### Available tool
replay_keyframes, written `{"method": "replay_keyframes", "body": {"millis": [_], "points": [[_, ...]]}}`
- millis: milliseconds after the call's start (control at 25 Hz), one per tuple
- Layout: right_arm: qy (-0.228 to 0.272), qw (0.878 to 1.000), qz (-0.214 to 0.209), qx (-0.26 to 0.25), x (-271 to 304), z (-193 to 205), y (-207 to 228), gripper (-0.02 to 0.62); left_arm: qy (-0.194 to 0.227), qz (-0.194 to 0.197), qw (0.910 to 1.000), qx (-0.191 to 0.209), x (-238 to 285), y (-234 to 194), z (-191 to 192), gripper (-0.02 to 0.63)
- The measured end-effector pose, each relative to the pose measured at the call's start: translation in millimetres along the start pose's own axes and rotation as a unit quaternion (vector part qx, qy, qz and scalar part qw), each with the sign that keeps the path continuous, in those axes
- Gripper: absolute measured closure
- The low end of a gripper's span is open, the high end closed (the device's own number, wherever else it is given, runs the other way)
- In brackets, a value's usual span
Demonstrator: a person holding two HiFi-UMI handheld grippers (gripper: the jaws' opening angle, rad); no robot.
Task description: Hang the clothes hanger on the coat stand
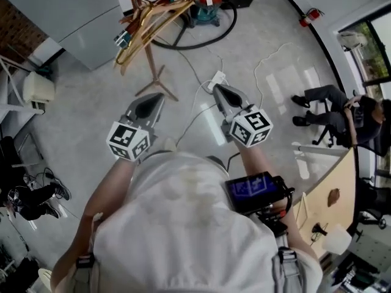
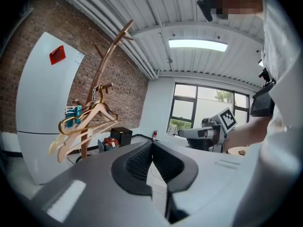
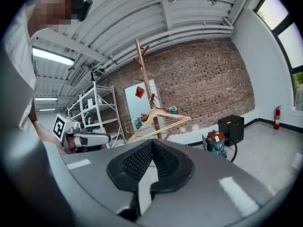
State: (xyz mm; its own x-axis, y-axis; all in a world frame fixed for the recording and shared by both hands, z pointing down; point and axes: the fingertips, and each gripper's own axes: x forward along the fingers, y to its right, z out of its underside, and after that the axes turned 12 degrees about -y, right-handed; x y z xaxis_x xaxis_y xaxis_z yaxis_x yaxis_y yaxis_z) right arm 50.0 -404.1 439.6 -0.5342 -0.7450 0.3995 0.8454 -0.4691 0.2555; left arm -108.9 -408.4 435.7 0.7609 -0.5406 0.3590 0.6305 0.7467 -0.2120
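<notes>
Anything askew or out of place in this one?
The wooden hangers on the coat stand hang bunched and tilted, not level. Loose cables trail across the floor. The left gripper and right gripper are shut and empty.

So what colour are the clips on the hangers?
Teal. The clips show best in the left gripper view.

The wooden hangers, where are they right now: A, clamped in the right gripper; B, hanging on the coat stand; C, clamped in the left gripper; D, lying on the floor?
B: the wooden hangers hang in a bunch from the coat stand, while the left gripper and right gripper are shut with nothing between them.
</notes>
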Motion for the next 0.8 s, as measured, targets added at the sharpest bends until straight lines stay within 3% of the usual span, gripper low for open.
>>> {"method": "replay_keyframes", "body": {"millis": [520, 800], "points": [[0.019, 0.999, -0.033, 0.003, -78, 26, 5, 0.581, -0.017, -0.013, 0.9997, 0.009, 19, 91, 11, 0.604], [0.017, 0.998, -0.052, 0.005, -95, 42, 2, 0.581, -0.02, -0.023, 0.9995, 0.011, 17, 117, 22, 0.604]]}}
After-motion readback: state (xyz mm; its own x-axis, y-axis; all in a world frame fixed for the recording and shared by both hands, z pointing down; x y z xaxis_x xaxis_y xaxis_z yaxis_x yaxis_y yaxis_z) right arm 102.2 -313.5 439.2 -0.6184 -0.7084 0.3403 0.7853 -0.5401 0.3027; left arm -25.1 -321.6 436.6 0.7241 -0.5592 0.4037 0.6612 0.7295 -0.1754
